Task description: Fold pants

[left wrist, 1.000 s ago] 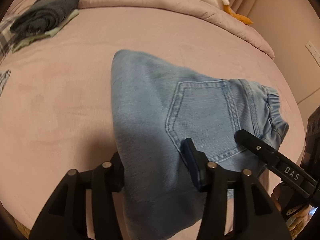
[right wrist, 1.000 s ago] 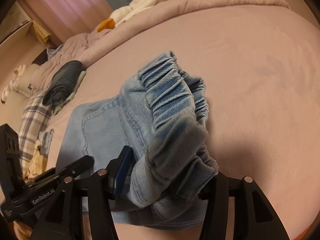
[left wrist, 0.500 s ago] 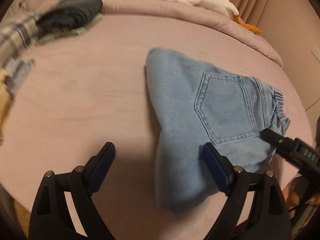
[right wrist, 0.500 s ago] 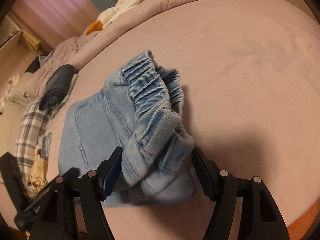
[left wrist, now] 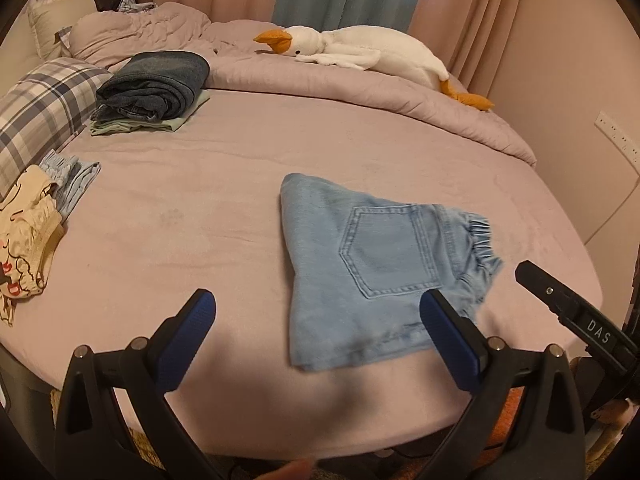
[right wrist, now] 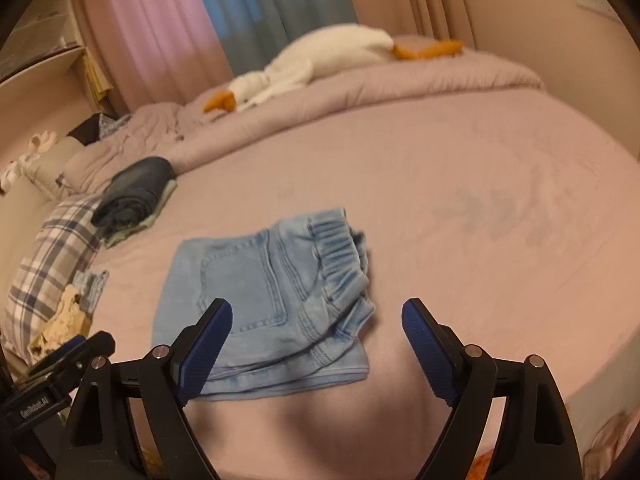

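Light blue denim pants (left wrist: 360,264) (right wrist: 260,300) lie folded on the pink bed sheet (left wrist: 200,208), back pocket up and elastic waistband to the right. My left gripper (left wrist: 318,322) hovers above their near edge, jaws opening wide with nothing pressed between the blue pads. Over the waistband side, my right gripper (right wrist: 316,328) is raised too, its jaws opening and holding nothing. The right gripper's black finger (left wrist: 560,304) shows at the right edge of the left wrist view.
A stack of folded dark jeans (left wrist: 156,84) on a green garment sits at the back left. A plaid pillow (left wrist: 36,120) and loose small clothes (left wrist: 32,220) lie at the left edge. A white goose plush (left wrist: 360,52) rests on the rolled duvet behind.
Both grippers let go of the pants, opened wide and lifted back from them. The pants now lie flat and folded on the bed.
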A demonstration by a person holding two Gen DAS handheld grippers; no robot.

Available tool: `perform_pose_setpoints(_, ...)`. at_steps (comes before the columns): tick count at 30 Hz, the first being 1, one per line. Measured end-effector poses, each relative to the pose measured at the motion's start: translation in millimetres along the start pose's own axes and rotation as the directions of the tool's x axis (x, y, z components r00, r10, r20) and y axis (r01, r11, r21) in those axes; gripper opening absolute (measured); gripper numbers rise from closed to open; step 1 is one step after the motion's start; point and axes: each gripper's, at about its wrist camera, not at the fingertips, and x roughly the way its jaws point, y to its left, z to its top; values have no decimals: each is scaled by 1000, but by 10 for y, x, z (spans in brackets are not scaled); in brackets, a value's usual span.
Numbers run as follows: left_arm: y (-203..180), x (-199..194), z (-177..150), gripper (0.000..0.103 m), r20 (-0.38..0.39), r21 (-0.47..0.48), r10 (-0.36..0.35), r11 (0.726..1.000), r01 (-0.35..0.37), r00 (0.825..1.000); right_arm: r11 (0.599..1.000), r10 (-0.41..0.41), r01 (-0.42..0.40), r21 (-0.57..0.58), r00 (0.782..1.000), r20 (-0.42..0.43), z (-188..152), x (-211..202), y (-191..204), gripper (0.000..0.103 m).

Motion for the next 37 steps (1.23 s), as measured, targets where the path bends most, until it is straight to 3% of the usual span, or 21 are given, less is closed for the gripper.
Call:
perform_pose_setpoints(3, -9, -47, -12, 102, 1, -1, -2, 1000, 2, 1000, 999, -1, 2, -34, 999, 39, -19, -54, 63, 91)
perform_pose_setpoints(22, 40, -357, -112, 102, 76, -26, 2, 1000, 0, 997, 994, -25, 28, -102, 999, 37, -158, -93, 310, 91)
perform_pose_setpoints(37, 54, -328, -126, 102, 55, -43, -7, 999, 10, 998, 994, -35, 38, -100, 999, 31, -192, -90, 330, 91)
